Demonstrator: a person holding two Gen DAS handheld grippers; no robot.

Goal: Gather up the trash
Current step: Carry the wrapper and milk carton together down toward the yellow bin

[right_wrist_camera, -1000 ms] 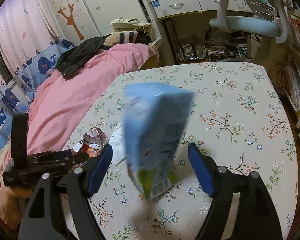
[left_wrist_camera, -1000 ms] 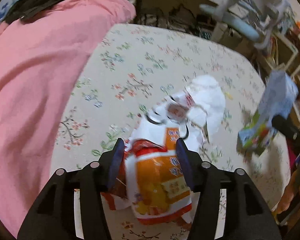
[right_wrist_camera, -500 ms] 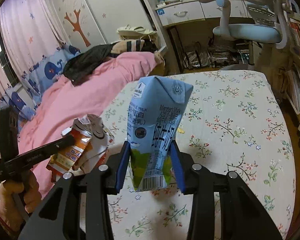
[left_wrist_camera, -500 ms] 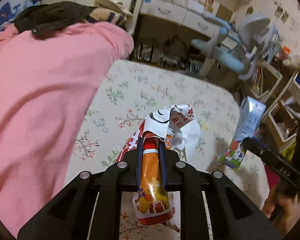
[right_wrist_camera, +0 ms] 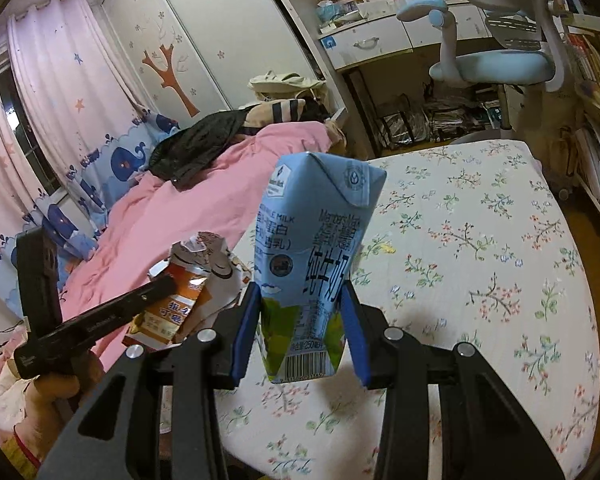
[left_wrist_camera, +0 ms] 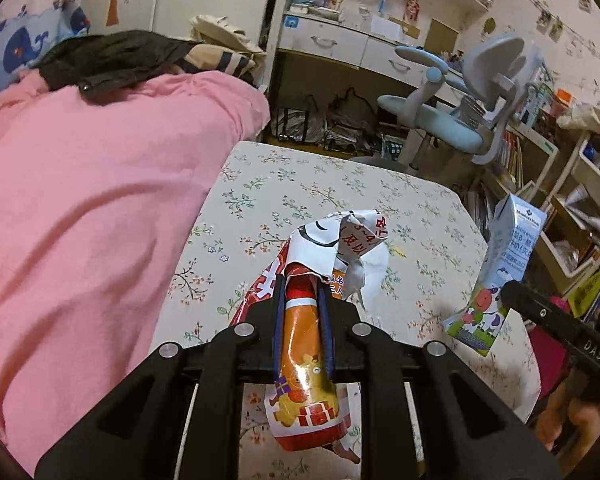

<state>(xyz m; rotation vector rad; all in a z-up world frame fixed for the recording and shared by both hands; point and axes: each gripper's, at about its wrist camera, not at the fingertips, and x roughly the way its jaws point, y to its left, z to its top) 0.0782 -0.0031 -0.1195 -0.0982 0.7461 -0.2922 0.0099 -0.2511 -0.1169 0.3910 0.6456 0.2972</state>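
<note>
Floral-clothed table (right_wrist_camera: 480, 248) stands beside pink bedding (left_wrist_camera: 80, 208), desk chair (left_wrist_camera: 452, 120) behind.

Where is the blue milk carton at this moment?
The blue milk carton is clamped upright in the right gripper, lifted above the floral bedsheet. In the left wrist view it shows at right, beside the snack wrapper.

Left wrist view: looks forward and down along left gripper (left_wrist_camera: 302, 300), close above floral table (left_wrist_camera: 300, 184). Right wrist view: same manner along right gripper (right_wrist_camera: 302, 312), facing pink bed (right_wrist_camera: 188, 216). Shared: table, bed, desk chair (left_wrist_camera: 452, 120), both grippers.
</note>
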